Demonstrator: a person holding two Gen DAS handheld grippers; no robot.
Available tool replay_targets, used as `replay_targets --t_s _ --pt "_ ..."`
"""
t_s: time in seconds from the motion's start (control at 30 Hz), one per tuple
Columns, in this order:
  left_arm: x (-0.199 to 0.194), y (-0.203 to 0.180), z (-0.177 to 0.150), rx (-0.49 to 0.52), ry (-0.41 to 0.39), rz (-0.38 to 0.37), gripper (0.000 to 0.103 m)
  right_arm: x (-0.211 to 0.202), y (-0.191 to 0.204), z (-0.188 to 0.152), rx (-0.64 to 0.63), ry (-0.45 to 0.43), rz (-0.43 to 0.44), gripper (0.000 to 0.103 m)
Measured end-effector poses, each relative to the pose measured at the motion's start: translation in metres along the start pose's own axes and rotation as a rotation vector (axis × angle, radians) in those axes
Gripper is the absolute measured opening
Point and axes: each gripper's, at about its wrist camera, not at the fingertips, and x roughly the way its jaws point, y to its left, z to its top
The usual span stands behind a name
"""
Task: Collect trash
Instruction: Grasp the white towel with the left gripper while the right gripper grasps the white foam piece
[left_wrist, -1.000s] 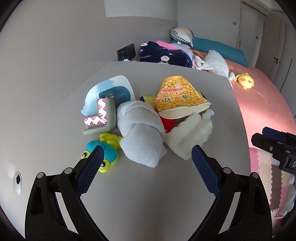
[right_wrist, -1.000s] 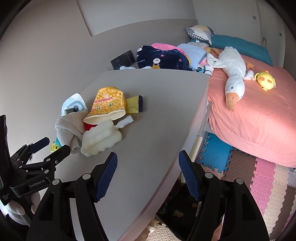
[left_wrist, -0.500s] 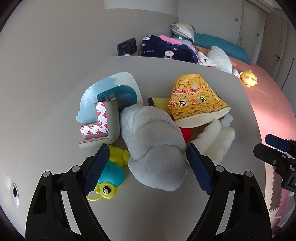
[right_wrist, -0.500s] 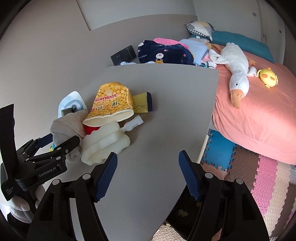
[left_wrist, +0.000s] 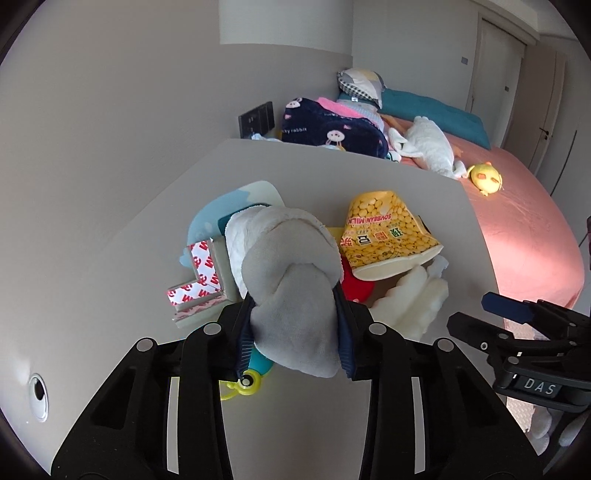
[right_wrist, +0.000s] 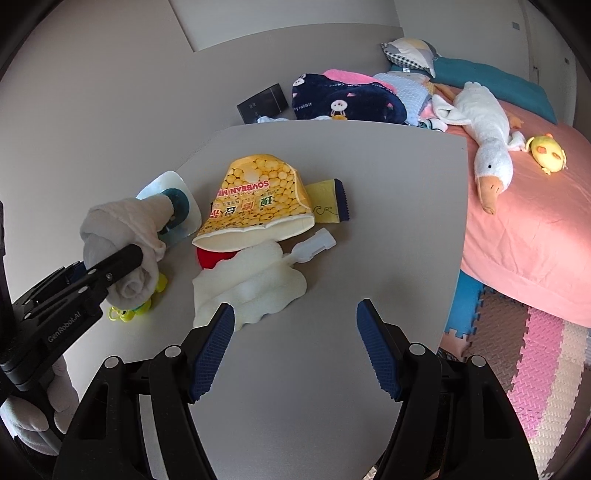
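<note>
My left gripper (left_wrist: 295, 332) is shut on a rolled grey-white cloth (left_wrist: 288, 280), also seen in the right wrist view (right_wrist: 122, 236), lifted slightly off the grey table (right_wrist: 388, 206). My right gripper (right_wrist: 295, 350) is open and empty above the table's near part. Before it lie a cream foam wrap (right_wrist: 251, 291), a yellow soybean milk bag (right_wrist: 258, 199), a red lid (right_wrist: 212, 256) and a yellow sachet (right_wrist: 327, 203). A red-white tape corner piece (left_wrist: 199, 280) and blue blister pack (left_wrist: 218, 218) lie left of the cloth.
A teal and yellow toy (right_wrist: 136, 306) sits under the cloth. A white plastic piece (right_wrist: 314, 243) lies by the foam. A pink bed (right_wrist: 535, 229) with a goose plush (right_wrist: 487, 147) stands to the right; foam floor mats (right_wrist: 528, 354) lie below.
My left gripper moved forward around the cloth, closed on it and raised it. My right gripper drifted a little closer to the trash pile, still open.
</note>
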Motion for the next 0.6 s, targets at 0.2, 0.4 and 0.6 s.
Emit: replay_targets --t_s 0.2,0.4,0.6 --pt "-0.016 0.012 -0.001 0.002 -0.025 0.016 0.036 0.015 0.015 -0.002 0.041 0.048 0.038 0.071" --pt "-0.022 0.031 0.001 -0.046 -0.035 0.016 0.036 0.03 0.024 -0.001 0.155 0.065 0.056 0.074" --pt "-0.023 0.038 0.001 -0.066 -0.036 0.014 0.036 0.04 0.033 0.009 0.205 0.029 -0.007 0.075"
